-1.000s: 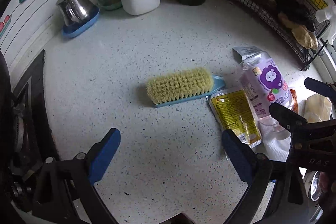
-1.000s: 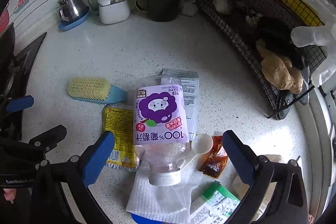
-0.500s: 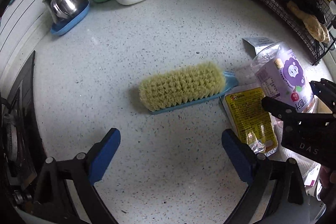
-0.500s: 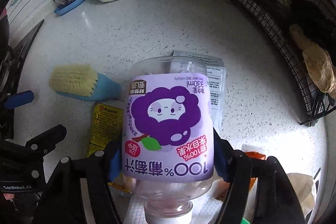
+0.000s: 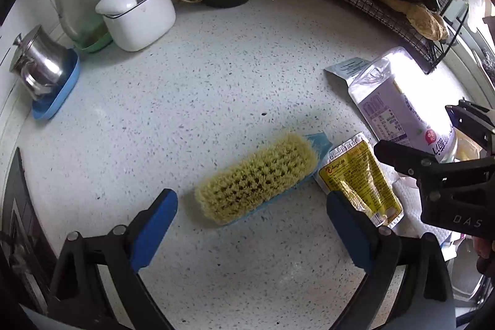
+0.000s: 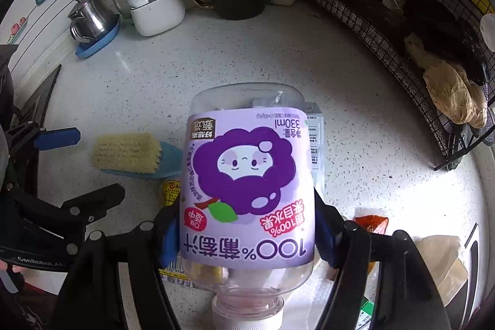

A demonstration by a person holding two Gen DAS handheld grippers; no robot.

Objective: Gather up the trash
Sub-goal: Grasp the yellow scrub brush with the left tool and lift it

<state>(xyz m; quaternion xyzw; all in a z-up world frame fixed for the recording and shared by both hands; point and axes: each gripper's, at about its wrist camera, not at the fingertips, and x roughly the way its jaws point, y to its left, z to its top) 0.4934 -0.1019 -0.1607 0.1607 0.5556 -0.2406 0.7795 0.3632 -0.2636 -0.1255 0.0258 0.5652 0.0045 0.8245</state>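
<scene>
Soft daylight enters from the tool's right, blowing out the bottle; edges bend and darken, focus stays sharp.

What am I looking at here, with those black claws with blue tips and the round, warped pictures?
No robot here: a person holds a two-finger gripper in each hand, and each carries a wide-angle camera looking along its fingers. One picture is from the left gripper, open and empty above a brush and a yellow packet on the counter. The other is from the right gripper, shut on a juice bottle, cap toward the camera. More wrappers lie nearby. The job is collecting trash.
</scene>
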